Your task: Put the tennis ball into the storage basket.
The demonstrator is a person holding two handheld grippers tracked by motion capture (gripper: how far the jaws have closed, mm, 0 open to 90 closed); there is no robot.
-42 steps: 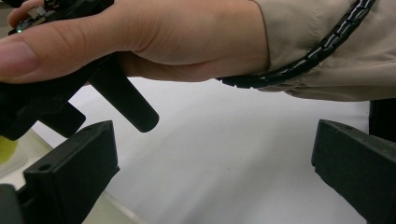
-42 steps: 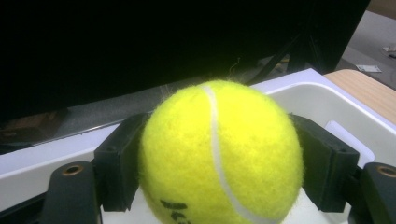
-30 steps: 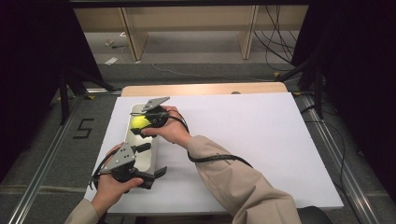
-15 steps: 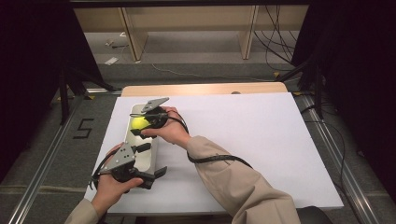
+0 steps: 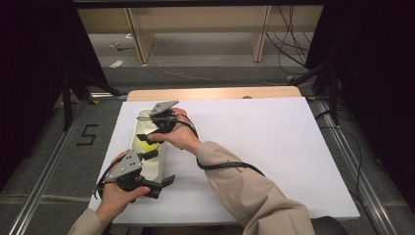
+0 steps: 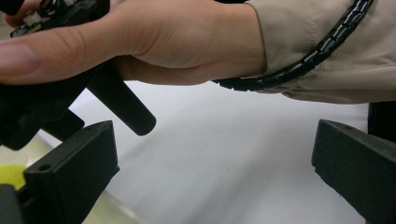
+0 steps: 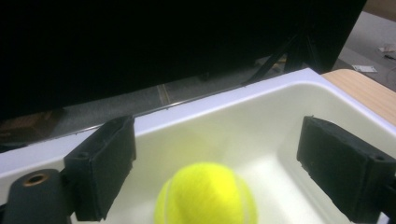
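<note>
Ball: yellow tennis ball [image 7: 205, 193] lying inside the white tray [image 7: 261, 100], on its floor between the right gripper's jaws but touched by neither pad; seen from the high view [image 5: 142, 145] as a yellow patch in the tray's middle stretch

Tray: long white tub [image 5: 160, 166] near the left edge of the table [image 5: 274, 147], running from the near-left part toward the far-left corner; walls upright

Right gripper: right gripper [image 5: 149, 133] hovering over the far half of the tray, pointing down into it; jaws just been opening, now released and spread wide with the ball free below and between them [image 7: 212, 163]; grasping nothing

Left gripper: left gripper [image 5: 164, 166] at the near end of the tray; one jaw over the tray's inside, the other outside its right wall, so straddling that wall; jaws [image 6: 212, 168] wide apart, released, pads not visibly pressing on anything

Right hand: right hand [image 5: 178, 137] wrapped round its gripper, beige sleeve crossing the table from the near edge; black cable looped at the wrist

Left hand: left hand [image 5: 117, 193] at the near-left corner of the table, clasping its gripper from behind
</note>
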